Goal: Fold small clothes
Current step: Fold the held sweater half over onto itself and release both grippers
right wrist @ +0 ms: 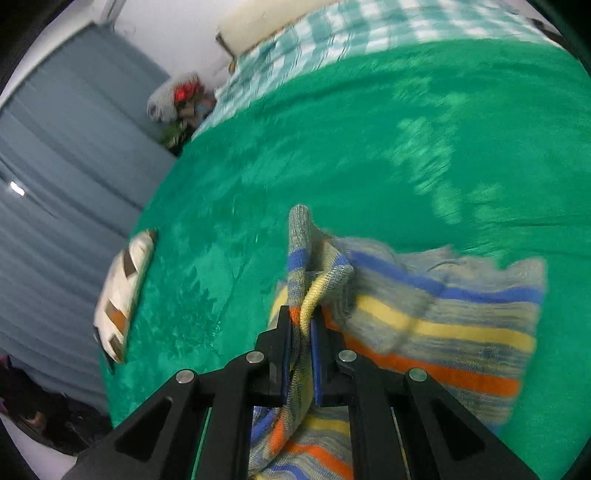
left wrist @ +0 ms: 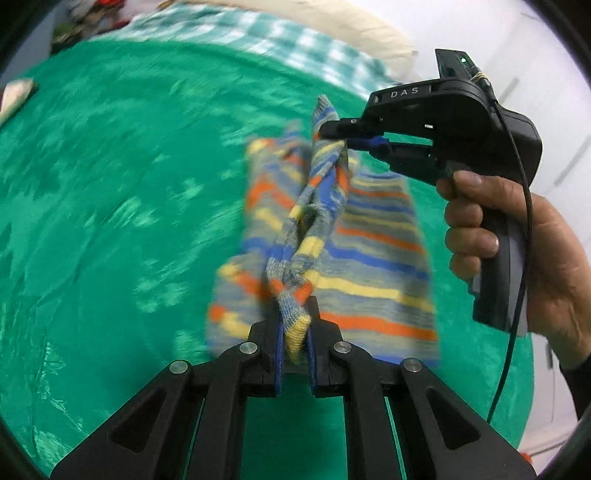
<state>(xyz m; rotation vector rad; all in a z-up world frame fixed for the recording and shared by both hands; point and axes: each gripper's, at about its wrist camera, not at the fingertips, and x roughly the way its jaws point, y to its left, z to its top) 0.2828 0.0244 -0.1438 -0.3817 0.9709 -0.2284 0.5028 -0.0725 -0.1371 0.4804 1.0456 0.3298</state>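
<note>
A small knitted garment (left wrist: pixel 369 258) with blue, yellow, orange and grey stripes hangs above the green blanket (left wrist: pixel 110 184). My left gripper (left wrist: pixel 295 314) is shut on one bunched corner of it. My right gripper (left wrist: pixel 341 138), held by a hand (left wrist: pixel 517 240), is shut on another corner further away, and the cloth is stretched and twisted between the two. In the right wrist view the right gripper (right wrist: pixel 301 317) pinches a yellow fold of the striped garment (right wrist: pixel 443 314), which trails off to the right over the green blanket (right wrist: pixel 369 129). Both views are blurred by motion.
A folded white cloth with brown and orange patches (right wrist: pixel 123 291) lies at the blanket's left edge. A teal checked sheet (right wrist: pixel 351 40) and a cream pillow (left wrist: pixel 332 26) lie at the far end. A grey-blue curtain (right wrist: pixel 55 184) hangs on the left, with a pile of things (right wrist: pixel 177 107) beside the bed.
</note>
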